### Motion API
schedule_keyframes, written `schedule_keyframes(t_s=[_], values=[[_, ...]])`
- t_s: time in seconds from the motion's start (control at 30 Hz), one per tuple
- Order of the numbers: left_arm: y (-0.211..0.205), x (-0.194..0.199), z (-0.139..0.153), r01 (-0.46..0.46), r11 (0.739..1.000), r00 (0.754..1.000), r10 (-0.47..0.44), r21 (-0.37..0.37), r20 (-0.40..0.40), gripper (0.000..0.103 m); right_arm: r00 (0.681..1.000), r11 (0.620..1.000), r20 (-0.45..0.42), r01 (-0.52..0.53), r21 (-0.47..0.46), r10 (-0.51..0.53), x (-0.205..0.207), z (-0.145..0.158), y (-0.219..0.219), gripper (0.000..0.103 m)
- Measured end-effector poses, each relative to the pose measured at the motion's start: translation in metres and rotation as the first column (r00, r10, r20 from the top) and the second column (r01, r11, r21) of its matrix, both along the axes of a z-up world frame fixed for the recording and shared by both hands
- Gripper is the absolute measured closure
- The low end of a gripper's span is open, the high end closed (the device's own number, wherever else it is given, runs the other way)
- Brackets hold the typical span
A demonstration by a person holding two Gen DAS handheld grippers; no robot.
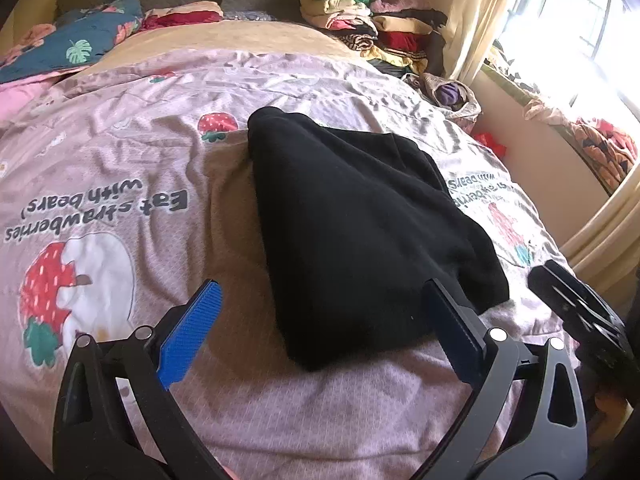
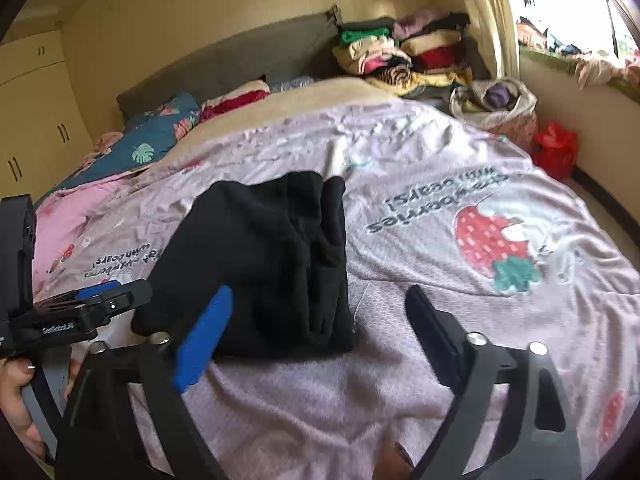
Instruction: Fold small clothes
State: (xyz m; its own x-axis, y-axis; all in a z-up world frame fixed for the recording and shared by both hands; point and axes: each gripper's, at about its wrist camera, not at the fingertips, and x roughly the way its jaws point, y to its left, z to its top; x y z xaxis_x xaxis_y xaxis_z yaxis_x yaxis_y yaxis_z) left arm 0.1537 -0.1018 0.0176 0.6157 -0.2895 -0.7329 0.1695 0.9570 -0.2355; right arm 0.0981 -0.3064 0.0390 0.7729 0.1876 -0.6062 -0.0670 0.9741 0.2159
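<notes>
Your black folded garment [image 1: 360,232] is sitting mid-frame on the strawberry bedspread [image 1: 120,168], and with both the left gripper [image 1: 320,328] and right gripper [image 2: 320,328] fingers spread wide and holding nothing, I'd just square up the edges before stacking it.

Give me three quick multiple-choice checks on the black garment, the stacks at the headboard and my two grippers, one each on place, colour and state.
1. Where does the black garment lie?
A. on the strawberry-print bedspread
B. on the window sill
C. on the floor

2. What colour is the top item of the clothes stack by the headboard?
A. blue
B. green
C. white

3. How do the left gripper and right gripper stand?
A. both shut on cloth
B. one clamped
C. both open, holding nothing

Answers: 1 A, the bedspread surrounds it; 2 B, a green piece tops it; 3 C, the pads stand wide apart, clamping nothing.
</notes>
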Motion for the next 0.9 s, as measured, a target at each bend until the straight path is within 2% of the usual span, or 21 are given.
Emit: schedule_keyframes(t_s=[0.23, 0.5, 0.9], values=[[0.011, -0.031, 0.013, -0.008, 1.0, 0.999, 0.008, -0.003, 0.043, 0.01, 0.997, 0.999, 0.079, -0.017, -0.036, 0.019, -0.04, 0.019, 0.011, 0.005], [0.018, -0.071, 0.009, 0.0, 1.0, 0.997, -0.002, 0.022, 0.075, 0.009, 0.995, 0.997, 0.096, -0.009, -0.071, 0.016, -0.076, 0.013, 0.026, 0.005], [0.029, -0.098, -0.005, -0.011, 1.0, 0.997, 0.01, 0.007, 0.078, 0.009, 0.999, 0.993, 0.032, 0.004, -0.114, 0.0, -0.094, -0.012, 0.032, 0.004]])
